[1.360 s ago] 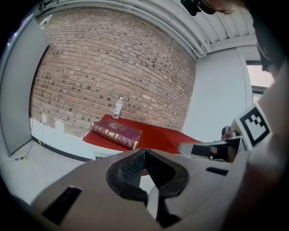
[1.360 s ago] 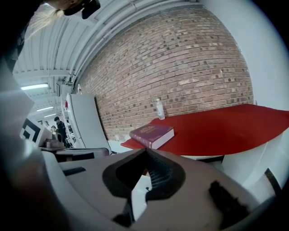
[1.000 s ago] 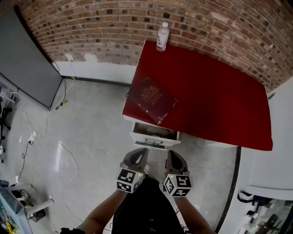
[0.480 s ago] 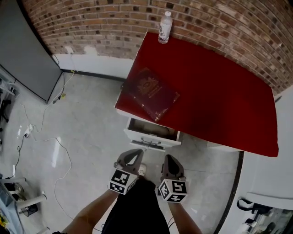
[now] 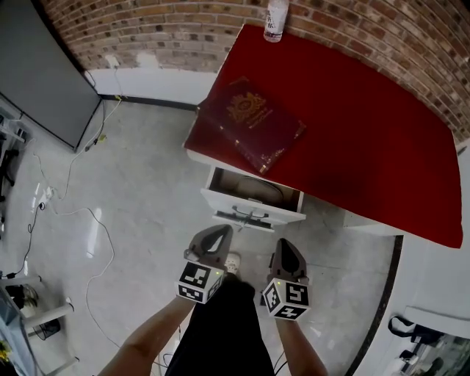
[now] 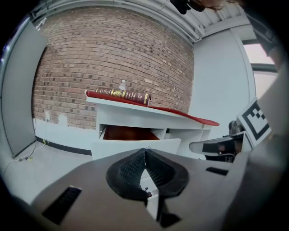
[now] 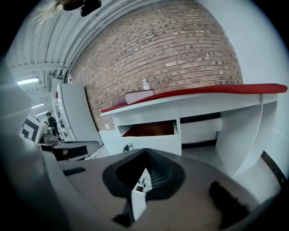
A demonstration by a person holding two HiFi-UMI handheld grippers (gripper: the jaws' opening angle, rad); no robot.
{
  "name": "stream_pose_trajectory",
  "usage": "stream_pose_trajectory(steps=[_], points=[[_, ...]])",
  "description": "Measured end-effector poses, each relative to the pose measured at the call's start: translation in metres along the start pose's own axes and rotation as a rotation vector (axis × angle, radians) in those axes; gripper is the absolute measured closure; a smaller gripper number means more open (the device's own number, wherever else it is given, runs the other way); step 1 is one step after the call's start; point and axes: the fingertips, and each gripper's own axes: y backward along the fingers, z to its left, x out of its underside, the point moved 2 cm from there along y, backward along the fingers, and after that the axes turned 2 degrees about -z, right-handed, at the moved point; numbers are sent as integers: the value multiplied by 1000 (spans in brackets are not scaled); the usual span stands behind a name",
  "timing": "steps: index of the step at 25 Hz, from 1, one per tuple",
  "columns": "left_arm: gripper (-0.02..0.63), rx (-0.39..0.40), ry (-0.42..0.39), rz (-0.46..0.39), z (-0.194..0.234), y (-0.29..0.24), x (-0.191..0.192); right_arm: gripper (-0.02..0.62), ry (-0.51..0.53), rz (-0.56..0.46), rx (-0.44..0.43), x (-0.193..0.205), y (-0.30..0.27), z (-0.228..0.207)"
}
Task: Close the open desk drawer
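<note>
A white desk with a red top [image 5: 352, 139] stands against a brick wall. Its white drawer [image 5: 253, 211] is pulled out at the desk's left front, with a metal handle [image 5: 250, 215] on its face. The drawer [image 6: 135, 145] also shows ahead in the left gripper view, and the drawer [image 7: 149, 142] in the right gripper view. My left gripper [image 5: 215, 236] and right gripper [image 5: 285, 250] hang side by side just short of the drawer front, apart from it. Both are shut with nothing held.
A dark red book [image 5: 253, 125] lies on the desk's left end, overhanging the drawer. A water bottle [image 5: 277, 20] stands at the back by the brick wall. A grey panel [image 5: 37, 73] leans at left, and cables [image 5: 66, 213] trail over the pale floor.
The desk and drawer have come closer and lower in the head view. Both grippers stay shut, side by side, now nearer to the drawer front.
</note>
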Motion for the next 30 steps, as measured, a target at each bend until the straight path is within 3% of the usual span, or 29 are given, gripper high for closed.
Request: stream_pose_trajectory(steps=[7,23,30], points=[[597,-60,38,-8,26,-17,27,589,-8,-15,8,16,-25,-5],[597,-61,41,-29,45,-54,32,589,-29,-24,63,32,-66,-28],[597,-137,105,-51,56,-62,31,589,-76,-43,122,34,-72,-31]])
